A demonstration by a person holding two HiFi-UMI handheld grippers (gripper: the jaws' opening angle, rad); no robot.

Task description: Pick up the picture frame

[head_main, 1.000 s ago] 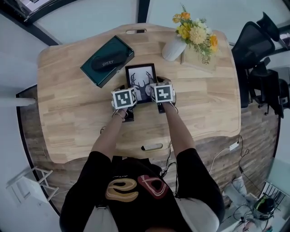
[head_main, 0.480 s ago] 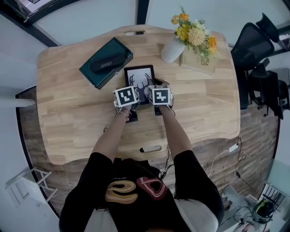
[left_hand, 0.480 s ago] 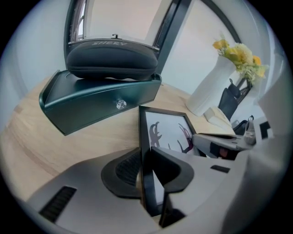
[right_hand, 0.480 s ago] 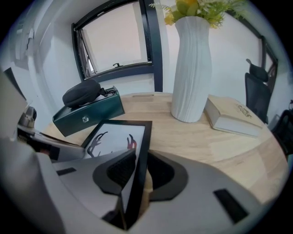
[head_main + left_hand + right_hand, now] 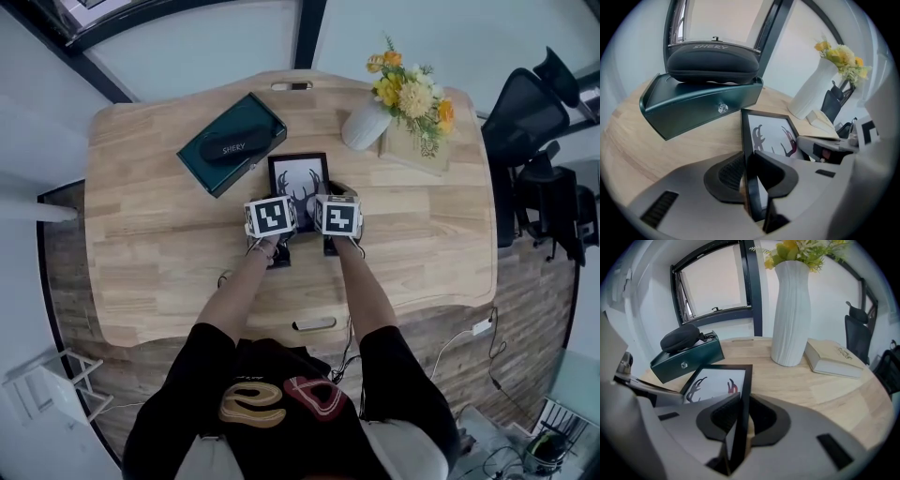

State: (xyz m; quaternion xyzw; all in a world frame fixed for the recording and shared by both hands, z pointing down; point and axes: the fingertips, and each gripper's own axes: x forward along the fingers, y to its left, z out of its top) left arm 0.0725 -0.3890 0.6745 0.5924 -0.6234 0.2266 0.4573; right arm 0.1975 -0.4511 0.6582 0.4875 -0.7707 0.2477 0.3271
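Change: both tools' jaws had narrowed from wide apart.
Left tool [image 5: 751,176]: clamped on the picture frame's [image 5: 300,176] left edge.
Right tool [image 5: 740,420]: closing on its right edge.
Picture frame: flat mid-counter [image 5: 422,225], nearer the far edge.
Risk: thin-edge grips; uneven lifting could twist it loose.
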